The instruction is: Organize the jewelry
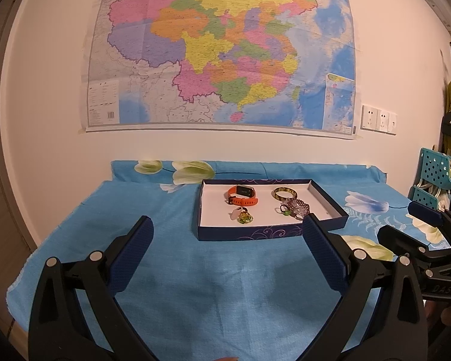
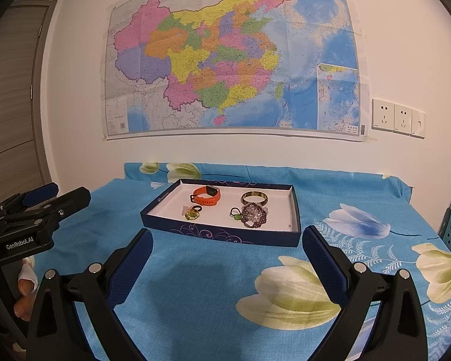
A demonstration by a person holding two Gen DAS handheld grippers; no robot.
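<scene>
- On the table (image 1: 195,270), a dark box (image 1: 243,233) holds an orange watch (image 1: 243,196), a bangle (image 1: 284,193) and beaded pieces (image 1: 297,206).
- Left gripper (image 1: 225,234) and right gripper (image 2: 227,240) hover before it, both spread wide, empty.

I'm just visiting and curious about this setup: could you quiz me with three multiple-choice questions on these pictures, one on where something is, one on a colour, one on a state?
1. Where is the watch?
A. in the box
B. on the cloth
C. in a gripper

2. What colour is its strap?
A. green
B. orange
C. white

3. How are the left gripper and right gripper?
A. both shut
B. one holds a bangle
C. both open, empty

Answers: 1 A, it lies on the box's white floor. 2 B, the strap is bright orange. 3 C, each pair of fingers stands wide apart over bare cloth.
</scene>
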